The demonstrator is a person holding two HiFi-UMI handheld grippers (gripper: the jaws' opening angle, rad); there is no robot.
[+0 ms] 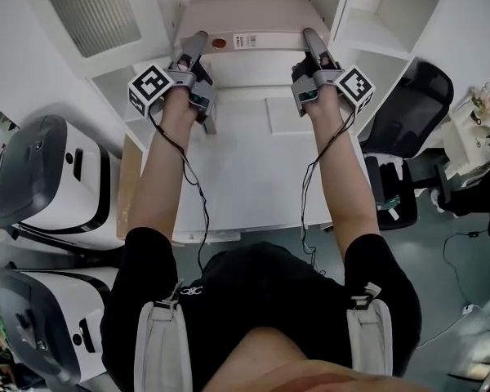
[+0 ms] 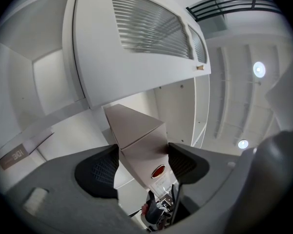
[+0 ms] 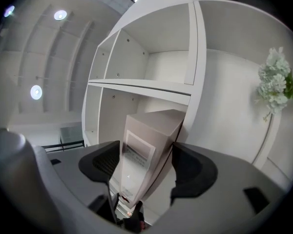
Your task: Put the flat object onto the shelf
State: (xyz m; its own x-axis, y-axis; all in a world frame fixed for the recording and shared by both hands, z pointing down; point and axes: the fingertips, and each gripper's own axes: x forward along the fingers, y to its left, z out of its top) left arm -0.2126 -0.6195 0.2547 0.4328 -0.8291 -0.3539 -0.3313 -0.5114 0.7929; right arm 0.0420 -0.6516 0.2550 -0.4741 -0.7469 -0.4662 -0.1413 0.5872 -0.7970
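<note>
The flat object is a beige box (image 1: 245,21) with a red round sticker and a white label on its near edge. It lies level in the middle opening of the white shelf unit (image 1: 331,11), carried between my two grippers. My left gripper (image 1: 198,46) is at the box's left end. In the left gripper view the pads of that gripper (image 2: 142,162) press both faces of the box (image 2: 136,130). My right gripper (image 1: 312,46) is at the right end. There the box (image 3: 146,135) stands between the wide-spread jaws of the right gripper (image 3: 145,161), with the pads just off its sides.
A white table (image 1: 253,178) lies below the grippers in front of the shelf. Two white-and-grey machines (image 1: 49,178) stand at the left and a black chair (image 1: 408,113) at the right. A louvered panel (image 1: 94,11) sits on the shelf's upper left. White artificial flowers (image 3: 276,82) stand to the right.
</note>
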